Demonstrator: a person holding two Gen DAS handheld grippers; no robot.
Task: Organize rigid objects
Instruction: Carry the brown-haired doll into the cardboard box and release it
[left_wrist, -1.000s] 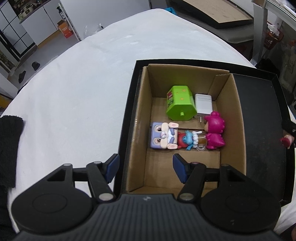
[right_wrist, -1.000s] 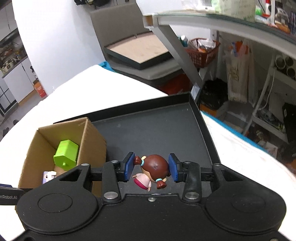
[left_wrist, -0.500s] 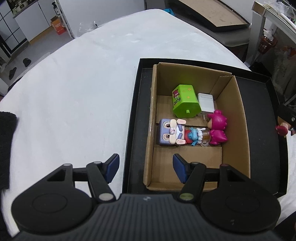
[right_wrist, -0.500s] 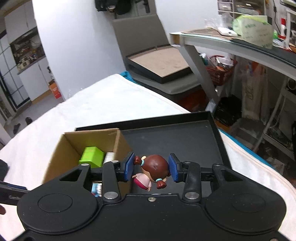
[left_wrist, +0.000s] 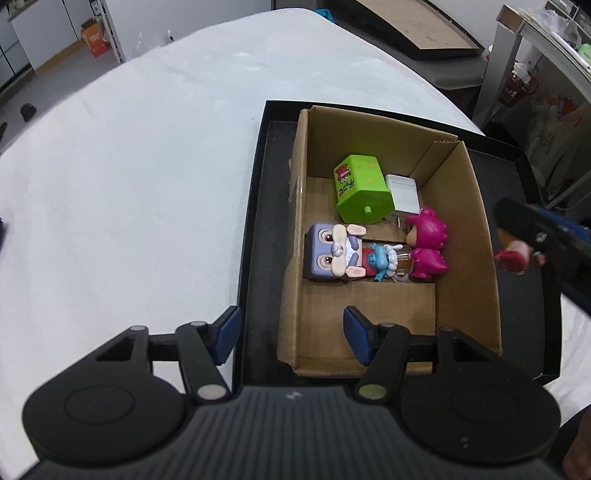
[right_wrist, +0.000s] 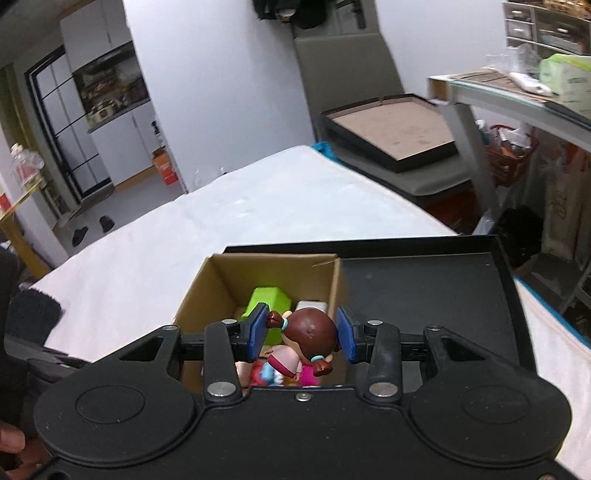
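An open cardboard box (left_wrist: 476, 236) stands in a black tray (left_wrist: 517, 177) on the white table. Inside lie a green house-shaped toy (left_wrist: 360, 188), a white charger (left_wrist: 404, 192), a pink figure (left_wrist: 428, 243), a purple rabbit block (left_wrist: 332, 254) and a small blue figure (left_wrist: 380, 260). My right gripper (right_wrist: 302, 332) is shut on a brown-haired doll (right_wrist: 308, 332), held above the box's near right edge. The doll (left_wrist: 513, 258) also shows in the left wrist view. My left gripper (left_wrist: 291, 321) hovers over the box's near left wall, jaws closing, gripping nothing.
White cloth (left_wrist: 129, 184) covers the table left of the tray. Beyond the table stands a grey chair bearing another black tray (right_wrist: 391, 136). A glass desk (right_wrist: 517, 99) is at the right. A dark sleeve (right_wrist: 29, 314) shows at the left edge.
My right gripper has carried the doll up and to the left, from over the bare tray floor to above the box. My left gripper has drifted left, and its jaws have narrowed slightly.
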